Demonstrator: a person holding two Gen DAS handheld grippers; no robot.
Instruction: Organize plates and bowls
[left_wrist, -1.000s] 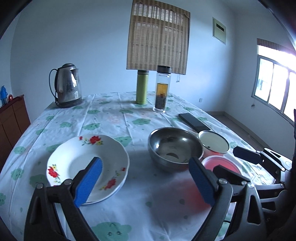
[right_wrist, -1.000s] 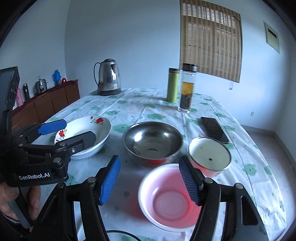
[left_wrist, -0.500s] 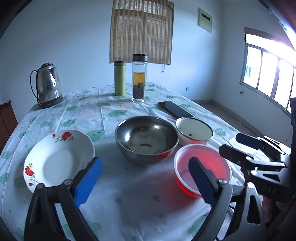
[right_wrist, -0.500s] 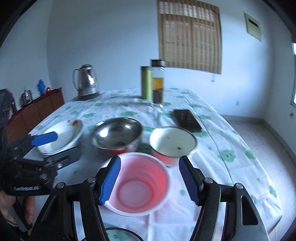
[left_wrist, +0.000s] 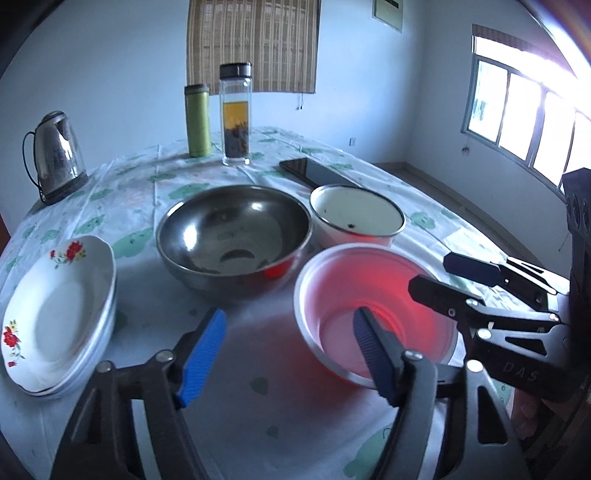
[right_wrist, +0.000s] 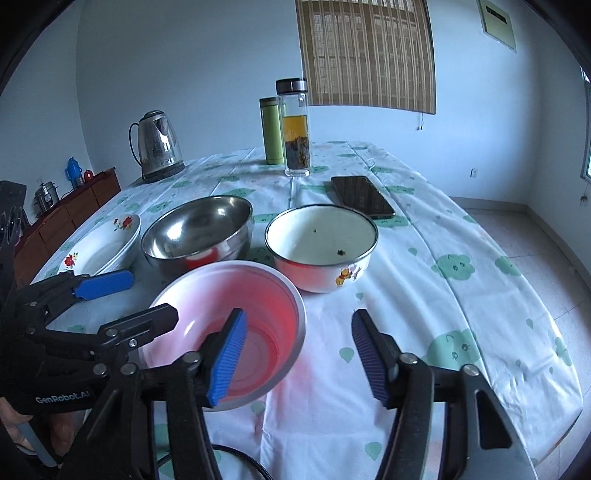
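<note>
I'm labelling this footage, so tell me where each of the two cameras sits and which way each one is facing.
Left wrist: on the left gripper, looking down the table; pink bowl ahead, right gripper at the right edge.
Right wrist: on the right gripper, facing likewise; left gripper and a hand at the left.
Shared: pink bowl, steel bowl, enamel bowl, flowered plate, kettle.

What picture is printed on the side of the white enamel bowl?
A small yellow cartoon bear in red on the enamel bowl; the right wrist view shows it best.
</note>
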